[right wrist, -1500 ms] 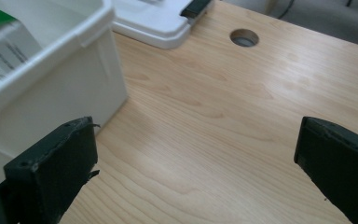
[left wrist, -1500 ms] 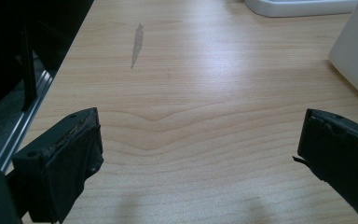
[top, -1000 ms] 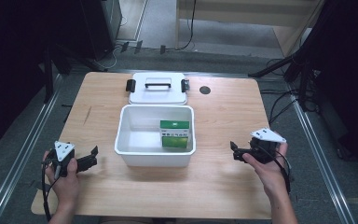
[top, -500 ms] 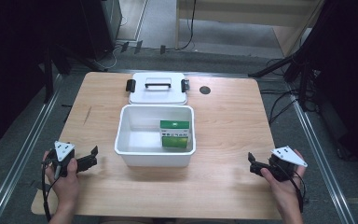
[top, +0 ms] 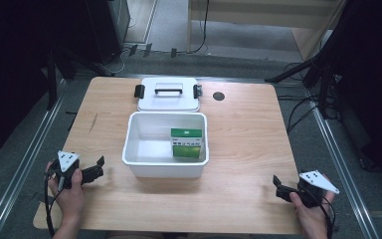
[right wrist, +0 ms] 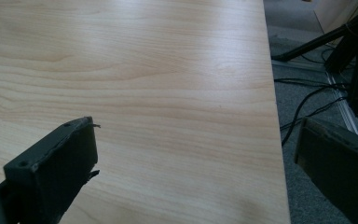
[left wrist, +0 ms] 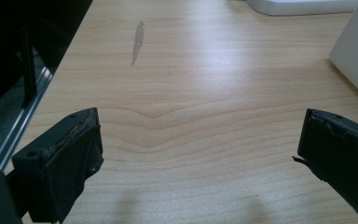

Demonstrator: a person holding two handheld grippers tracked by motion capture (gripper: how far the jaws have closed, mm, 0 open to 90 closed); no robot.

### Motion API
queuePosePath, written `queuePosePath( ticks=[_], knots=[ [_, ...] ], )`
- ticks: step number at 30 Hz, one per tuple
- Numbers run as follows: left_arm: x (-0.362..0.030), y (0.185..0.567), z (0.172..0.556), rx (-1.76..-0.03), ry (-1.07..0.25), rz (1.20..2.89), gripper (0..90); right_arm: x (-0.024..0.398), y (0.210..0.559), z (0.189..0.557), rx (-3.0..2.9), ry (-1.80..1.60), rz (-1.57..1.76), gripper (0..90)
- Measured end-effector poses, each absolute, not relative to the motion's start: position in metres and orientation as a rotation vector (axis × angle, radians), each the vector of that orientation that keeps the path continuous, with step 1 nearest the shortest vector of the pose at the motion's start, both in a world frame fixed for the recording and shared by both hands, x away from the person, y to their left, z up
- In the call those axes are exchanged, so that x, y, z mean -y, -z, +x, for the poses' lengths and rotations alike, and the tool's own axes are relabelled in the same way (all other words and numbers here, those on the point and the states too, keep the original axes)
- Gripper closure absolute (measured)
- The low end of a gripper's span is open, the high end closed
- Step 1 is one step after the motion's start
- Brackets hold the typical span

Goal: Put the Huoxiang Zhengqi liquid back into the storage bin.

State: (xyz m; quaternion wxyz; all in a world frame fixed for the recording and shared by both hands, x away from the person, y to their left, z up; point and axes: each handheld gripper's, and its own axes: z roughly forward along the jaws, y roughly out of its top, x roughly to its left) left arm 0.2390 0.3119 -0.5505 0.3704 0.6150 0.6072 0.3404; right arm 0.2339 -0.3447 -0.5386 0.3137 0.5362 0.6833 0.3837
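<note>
A white plastic bin (top: 165,170) stands in the middle of the wooden table with a green and white box (top: 186,143) lying in its right half. The bin's white lid (top: 168,99), with a black handle and black clips, lies flat behind it. My left gripper (top: 98,168) rests open near the front left of the table, left of the bin. My right gripper (top: 277,186) is open at the front right corner, well apart from the bin. Bare wood lies between the jaws of the left gripper (left wrist: 200,154) and of the right gripper (right wrist: 196,161).
A small dark round hole (top: 219,96) sits in the table top right of the lid. The table's right edge (right wrist: 276,116) runs close beside my right gripper, with cables and stand legs (right wrist: 335,42) on the floor beyond. A grey smudge (left wrist: 138,41) marks the wood ahead of my left gripper.
My right gripper has drawn back toward the front right corner of the table, away from the bin. The left gripper has stayed put.
</note>
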Motion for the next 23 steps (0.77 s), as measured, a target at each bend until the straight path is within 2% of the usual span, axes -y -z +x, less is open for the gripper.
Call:
queuePosePath(
  ticks=[5, 12, 23],
  knots=[
    [-0.3179, 0.5508, 0.2391, -1.576, -0.824, 1.530, 0.6, 0.3529, 0.5458, 0.2276, -1.763, -1.035, 1.444, 0.0],
    [-0.3166, 0.5505, 0.2388, -1.571, -0.835, 1.545, 0.6, 0.3556, 0.5454, 0.2251, -1.750, -1.081, 1.446, 0.0],
    [-0.3183, 0.5514, 0.2433, -1.567, -0.764, 1.577, 0.6, 0.3531, 0.5463, 0.2295, -1.793, -1.030, 1.454, 0.0]
  ],
)
